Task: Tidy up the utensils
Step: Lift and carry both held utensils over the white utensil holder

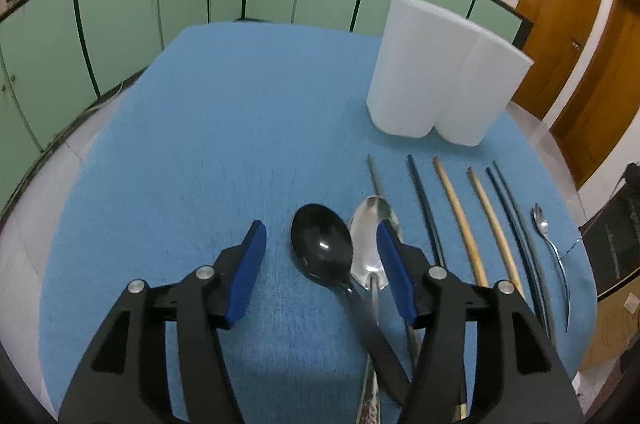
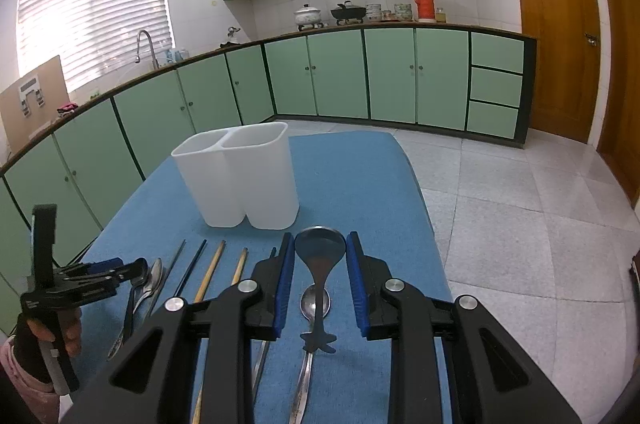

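Note:
My left gripper (image 1: 320,230) stands open low over the blue table (image 1: 224,127). A black spoon (image 1: 322,248) and a larger steel spoon (image 1: 368,248) lie between its blue pads (image 1: 248,272), and neither pad presses on them. My right gripper (image 2: 320,264) is shut on a dark blue spoon (image 2: 320,248). It grips the bowl by its sides, and the fish-tail handle points back at the camera. In the right wrist view my left gripper (image 2: 130,270) hangs over the same two spoons (image 2: 150,282). The white two-compartment holder (image 1: 432,79) (image 2: 240,175) stands upright behind the row.
Several chopsticks lie side by side: grey metal (image 1: 376,179), black (image 1: 424,199), two wooden (image 1: 460,220) and a black pair (image 1: 516,224). A small steel spoon (image 1: 554,252) (image 2: 316,304) lies rightmost, under the held spoon. A hand (image 2: 52,334) grips the left tool. Green cabinets (image 2: 336,71) ring the room.

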Tool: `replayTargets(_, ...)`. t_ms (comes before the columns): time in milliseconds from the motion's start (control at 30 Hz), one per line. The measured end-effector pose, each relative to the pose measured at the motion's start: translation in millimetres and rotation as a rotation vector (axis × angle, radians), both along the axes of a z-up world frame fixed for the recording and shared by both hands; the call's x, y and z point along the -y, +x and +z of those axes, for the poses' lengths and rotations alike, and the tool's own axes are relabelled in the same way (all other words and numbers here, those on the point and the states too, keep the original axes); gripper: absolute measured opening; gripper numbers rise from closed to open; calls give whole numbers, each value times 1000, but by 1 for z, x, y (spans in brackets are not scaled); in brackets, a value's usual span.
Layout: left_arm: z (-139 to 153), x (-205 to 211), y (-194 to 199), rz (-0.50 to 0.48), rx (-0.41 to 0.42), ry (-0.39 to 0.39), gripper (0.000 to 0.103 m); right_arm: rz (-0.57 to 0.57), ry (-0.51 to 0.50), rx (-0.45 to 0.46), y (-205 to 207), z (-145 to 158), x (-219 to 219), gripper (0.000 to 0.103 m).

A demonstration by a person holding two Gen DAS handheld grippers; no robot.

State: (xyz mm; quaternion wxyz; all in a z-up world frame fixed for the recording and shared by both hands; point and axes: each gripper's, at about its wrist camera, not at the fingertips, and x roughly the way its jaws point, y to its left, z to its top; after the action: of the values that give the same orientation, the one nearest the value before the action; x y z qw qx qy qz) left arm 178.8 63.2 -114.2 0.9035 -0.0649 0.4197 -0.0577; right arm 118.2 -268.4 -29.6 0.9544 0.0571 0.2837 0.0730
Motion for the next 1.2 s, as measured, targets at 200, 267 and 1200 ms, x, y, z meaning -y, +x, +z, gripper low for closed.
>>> replayTargets(200,-13,-10,9,20,-34,-40,23,0,1,-1,0,0,0,26)
replayTargets(267,-12,-12,9,19,-43,-56,6,-1,0,-1,0,0,0,26)
replayTargets(1200,76,-1,-25,1,343,-37,2,4,-8,50,2,15,-2,26)
